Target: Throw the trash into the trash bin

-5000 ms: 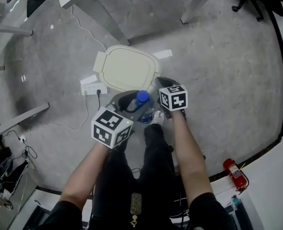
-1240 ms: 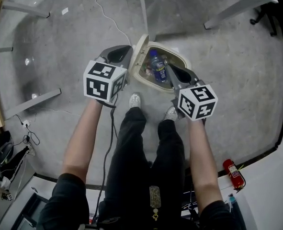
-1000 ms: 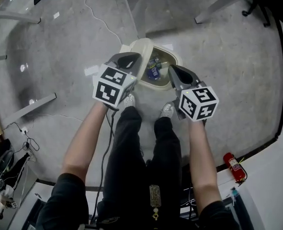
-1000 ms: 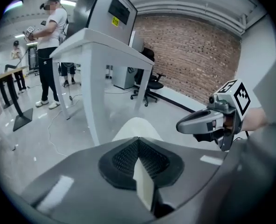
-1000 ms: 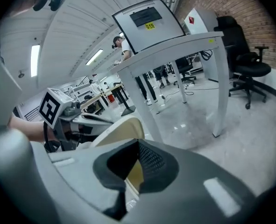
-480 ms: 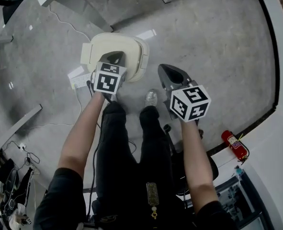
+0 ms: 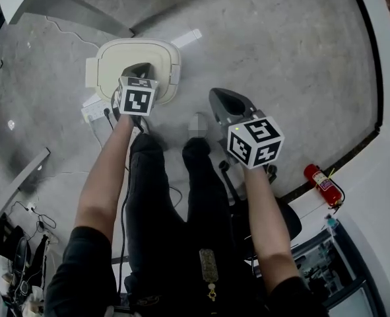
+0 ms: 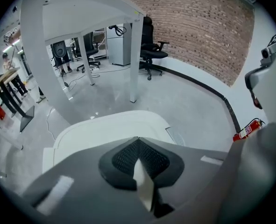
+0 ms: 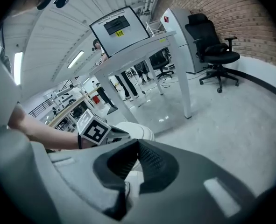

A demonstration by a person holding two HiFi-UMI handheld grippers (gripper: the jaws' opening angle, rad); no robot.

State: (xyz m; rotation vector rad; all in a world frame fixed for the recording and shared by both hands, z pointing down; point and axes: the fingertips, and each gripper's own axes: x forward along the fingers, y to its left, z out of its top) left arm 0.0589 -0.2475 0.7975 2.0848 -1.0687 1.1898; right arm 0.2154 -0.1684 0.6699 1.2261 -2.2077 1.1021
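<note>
Though illegible, label (image 9: 121, 32) beyond trash bin (image 9: 145, 133)

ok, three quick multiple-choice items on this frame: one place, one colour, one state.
1. In the head view, where is the left hand-held gripper?
A. over the trash bin
B. over a chair seat
C. under a desk

2. What colour is the fire extinguisher?
A. green
B. red
C. yellow

3. The lid of the trash bin is:
A. lying on the floor beside the bin
B. propped upright
C. closed

Answers:
1 A: its tip overlaps the cream top of the bin.
2 B: the cylinder by the wall is red.
3 C: the lid covers the whole opening and nothing inside shows.
</note>
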